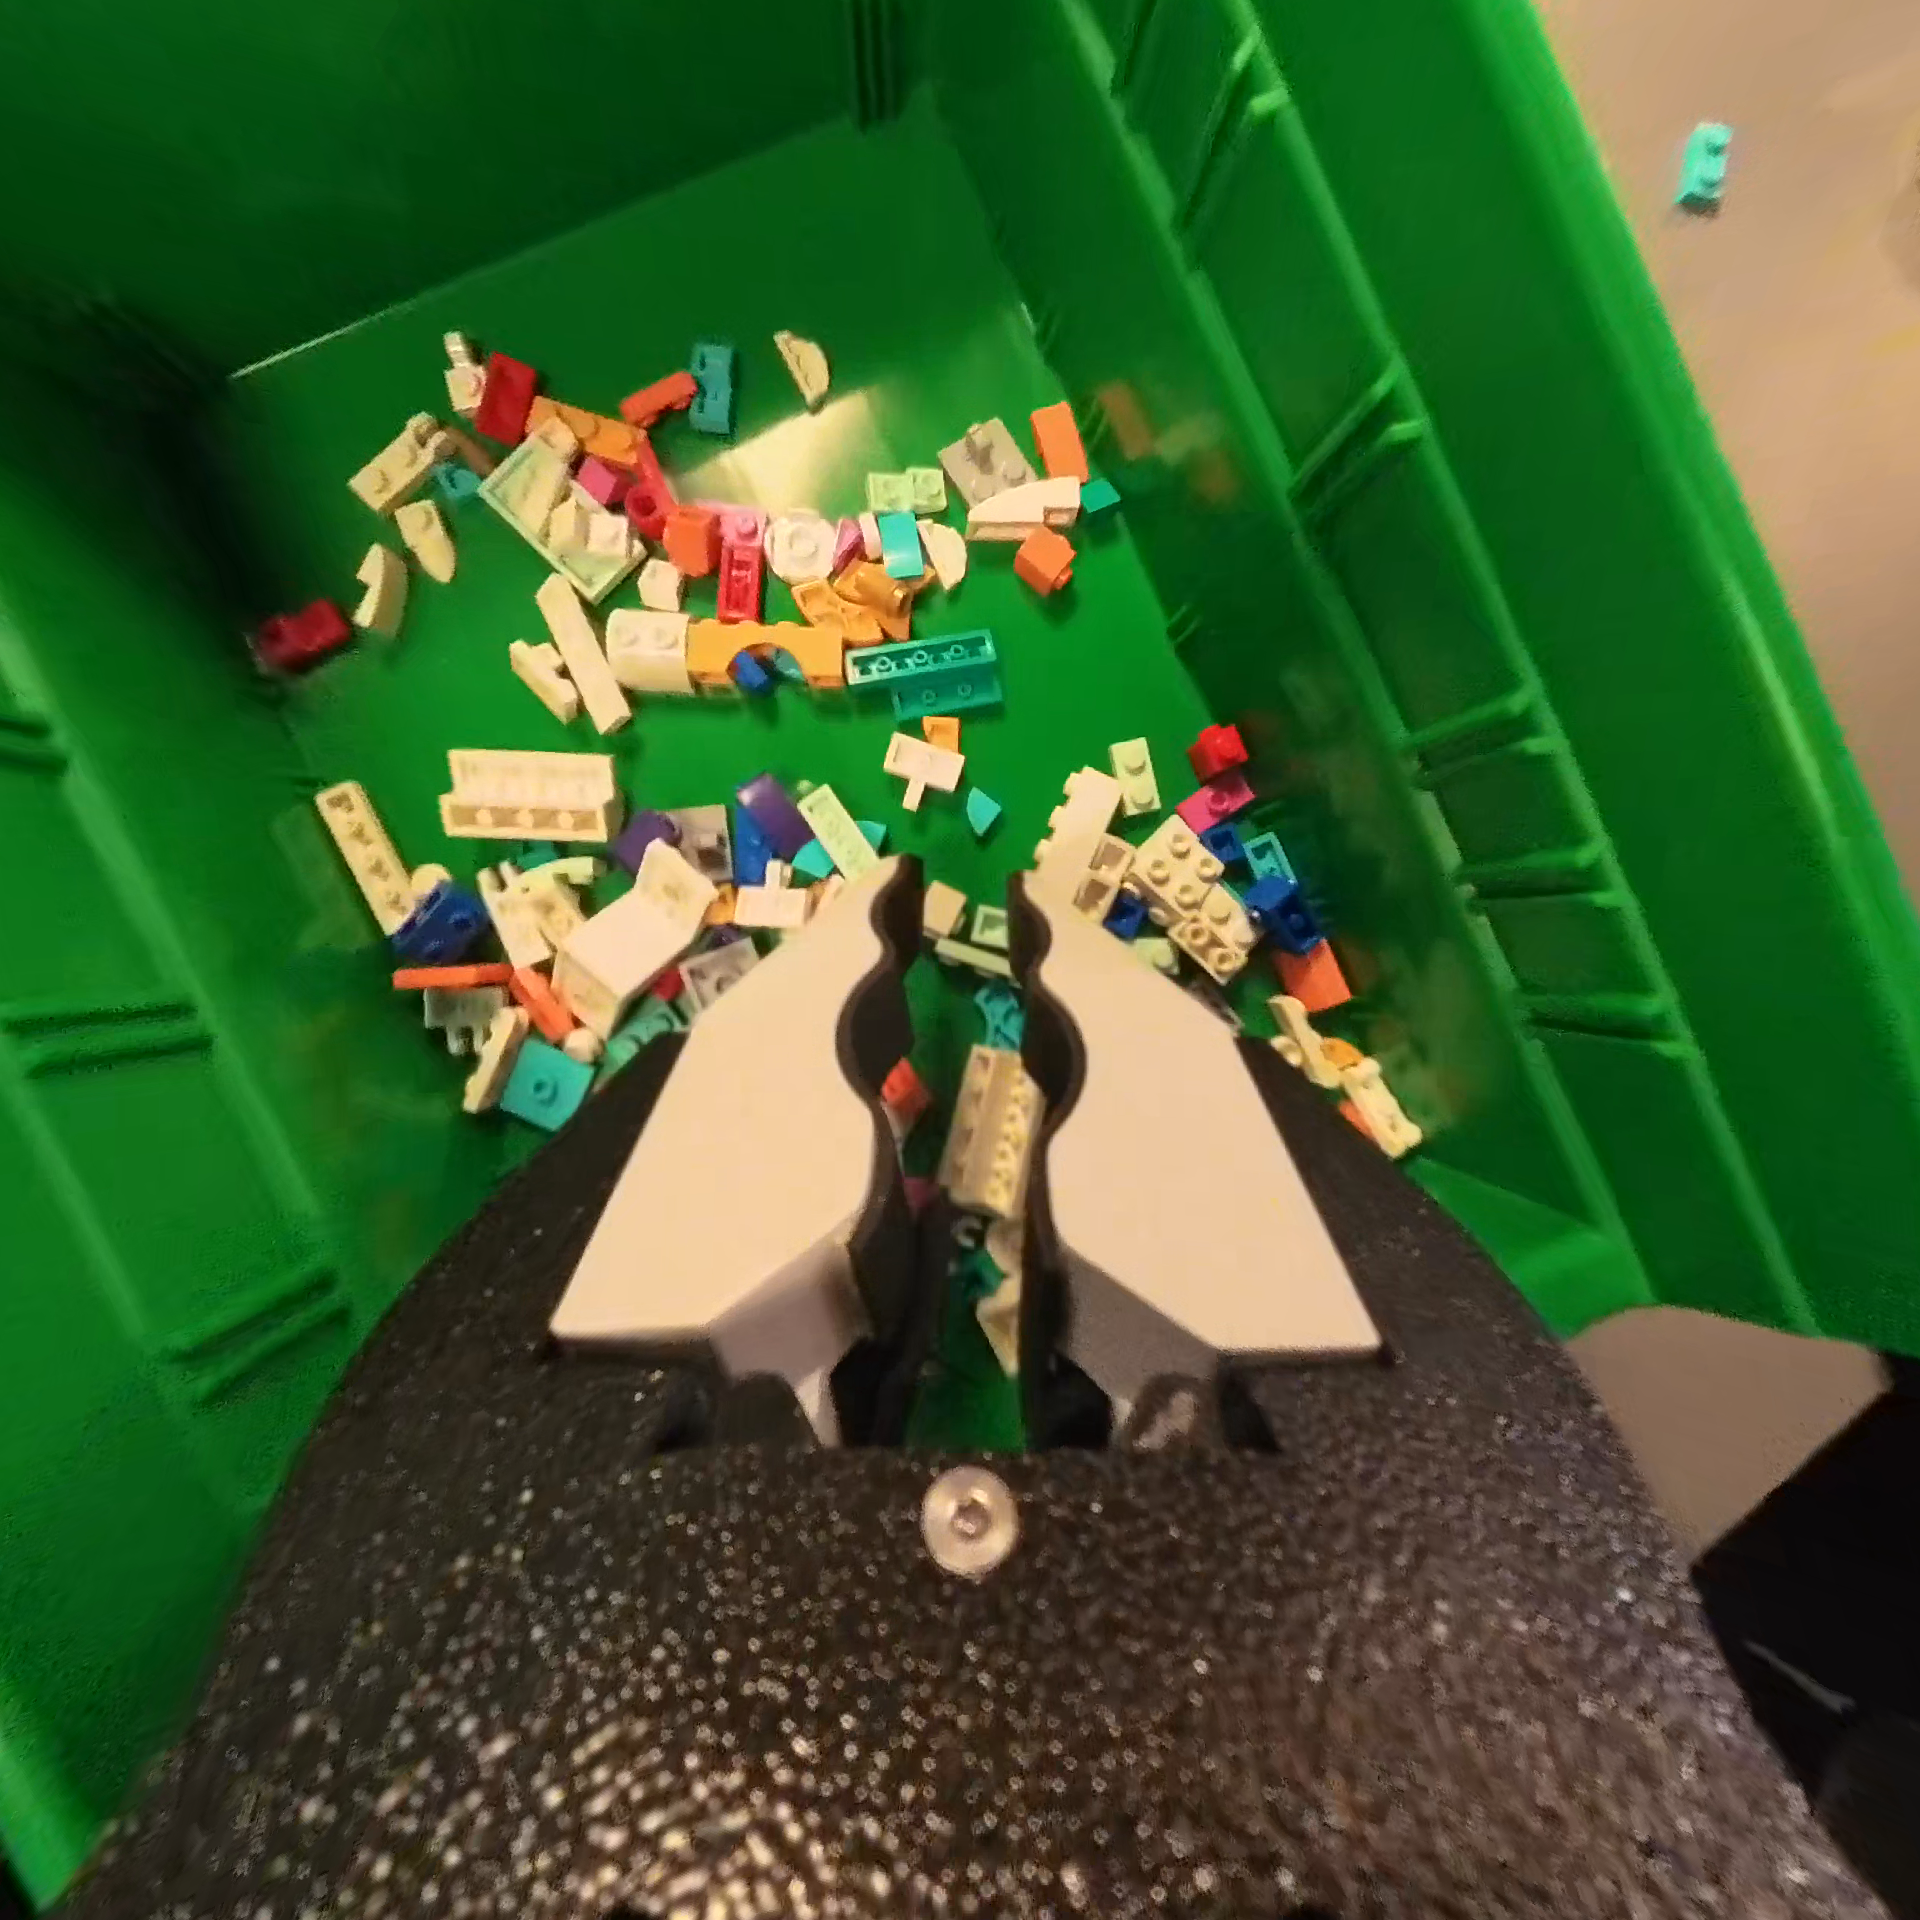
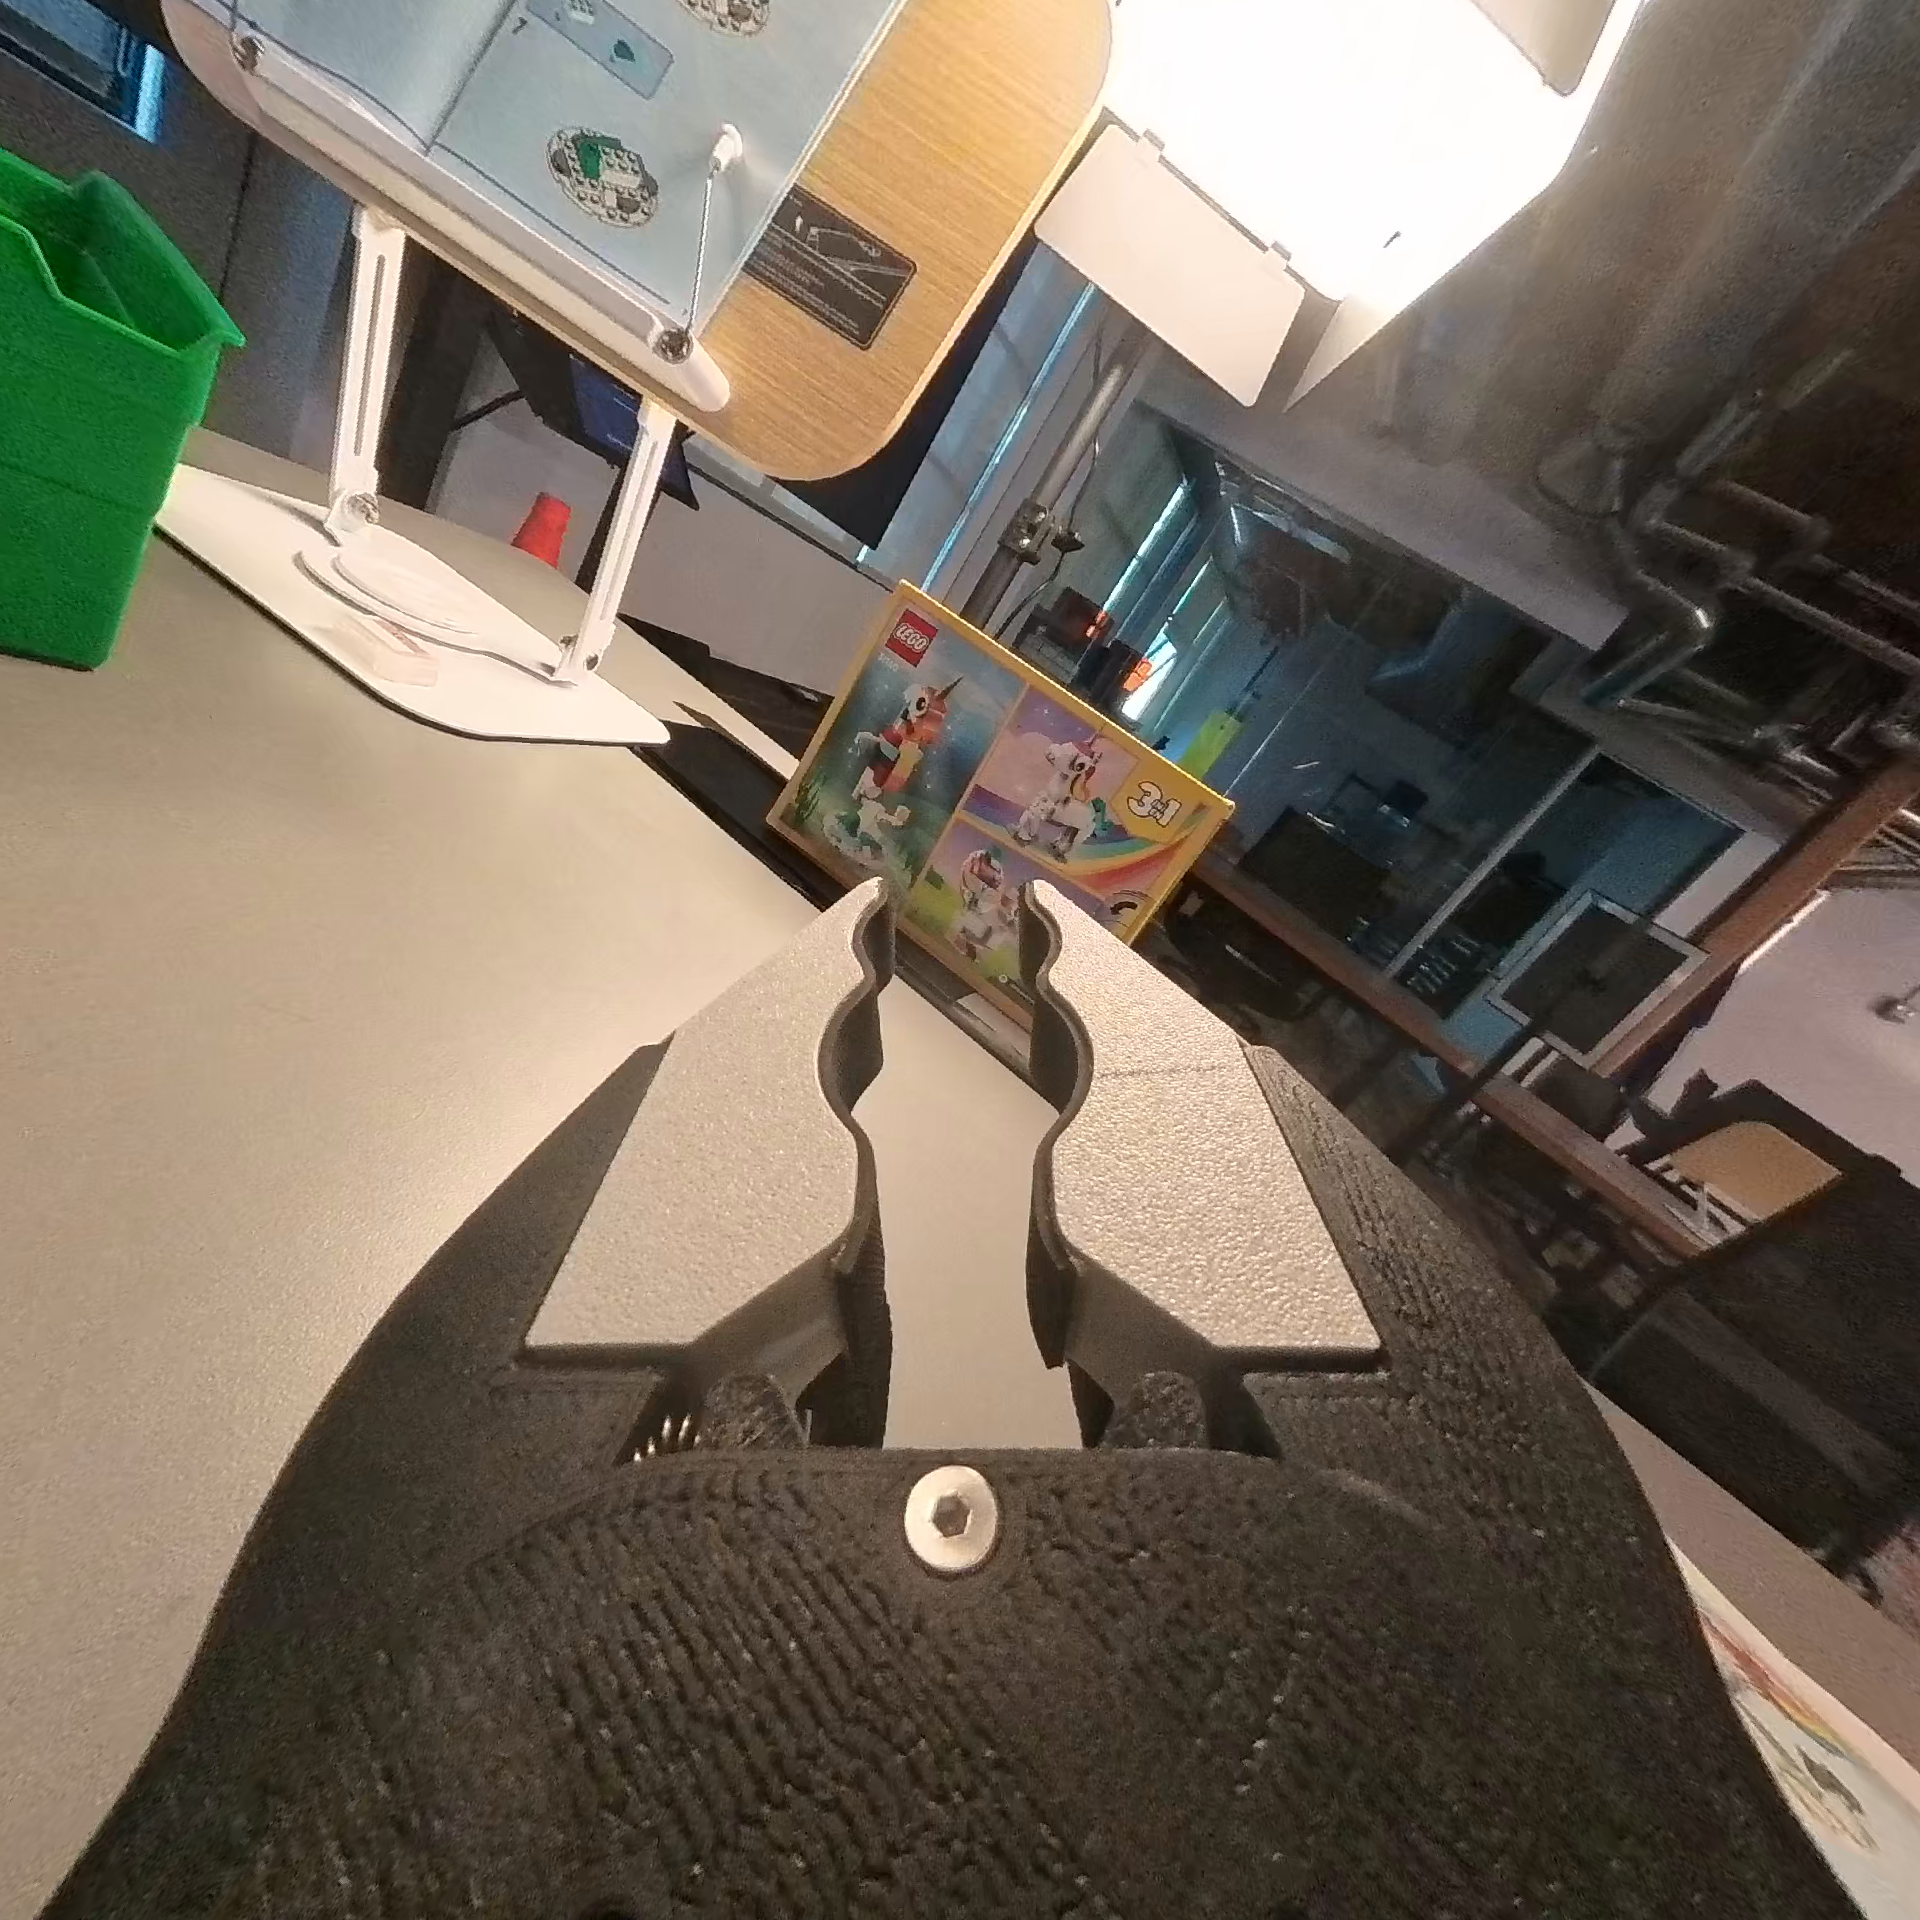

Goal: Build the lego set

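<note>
My left gripper (image 1: 966,883) points down into a green bin (image 1: 1299,520) that holds several loose lego pieces in white, orange, teal, blue and red. Its jaws stand slightly apart and empty, above a heap of white and blue pieces (image 1: 1195,894) near the bin's right wall. A white studded brick (image 1: 992,1127) lies on the bin floor under the gap between the fingers. My right gripper (image 2: 956,899) is open and empty, held low over the pale table (image 2: 260,987) and aimed at the lego set box (image 2: 997,810) standing at the table's far edge.
A single teal piece (image 1: 1704,166) lies on the table outside the bin. In the right wrist view the green bin (image 2: 83,416) stands at far left, next to a white stand (image 2: 416,582) holding an instruction sheet. A printed booklet (image 2: 1808,1766) lies at lower right. There is about 40 cm between the tips of the two grippers.
</note>
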### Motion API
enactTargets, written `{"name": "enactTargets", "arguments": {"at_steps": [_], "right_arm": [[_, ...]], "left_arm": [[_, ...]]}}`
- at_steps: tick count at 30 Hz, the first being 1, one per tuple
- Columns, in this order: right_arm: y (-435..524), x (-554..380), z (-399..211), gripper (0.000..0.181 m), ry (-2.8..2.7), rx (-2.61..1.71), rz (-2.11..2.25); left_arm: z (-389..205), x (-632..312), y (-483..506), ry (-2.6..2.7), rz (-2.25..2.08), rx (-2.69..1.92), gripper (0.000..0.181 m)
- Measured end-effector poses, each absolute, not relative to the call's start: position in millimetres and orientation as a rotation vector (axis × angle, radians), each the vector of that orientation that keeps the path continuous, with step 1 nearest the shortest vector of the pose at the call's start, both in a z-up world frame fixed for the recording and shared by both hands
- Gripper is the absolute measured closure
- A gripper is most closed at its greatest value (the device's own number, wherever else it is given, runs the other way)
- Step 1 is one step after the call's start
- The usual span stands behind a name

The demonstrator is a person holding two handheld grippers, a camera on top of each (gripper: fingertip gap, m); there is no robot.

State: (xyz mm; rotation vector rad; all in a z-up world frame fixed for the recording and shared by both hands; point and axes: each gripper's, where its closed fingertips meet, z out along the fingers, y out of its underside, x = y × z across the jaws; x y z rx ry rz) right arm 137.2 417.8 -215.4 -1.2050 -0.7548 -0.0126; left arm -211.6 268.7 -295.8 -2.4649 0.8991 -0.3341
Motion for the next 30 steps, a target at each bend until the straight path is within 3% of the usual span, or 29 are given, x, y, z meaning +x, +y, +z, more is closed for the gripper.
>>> {"name": "enactTargets", "arguments": {"at_steps": [1, 10, 17, 30], "right_arm": [[417.7, 137.2, -215.4, 0.16, -0.755, -1.205, -0.012], [417.1, 137.8, -213.8, 0.16, -0.744, -1.201, 0.005], [416.8, 138.1, -213.0, 0.16, -0.739, -1.2, 0.013], [416.1, 138.4, -212.0, 0.16, -0.734, -1.196, 0.026]], "left_arm": [[-298.9, -210.4, 271.4, 0.914, -0.326, -2.469, 0.168], [-313.3, -202.6, 276.8, 0.967, -0.272, -2.462, 0.174], [-318.4, -201.3, 276.3, 0.933, -0.293, -2.486, 0.167], [-319.8, -196.3, 277.4, 0.937, -0.258, -2.453, 0.178]]}}
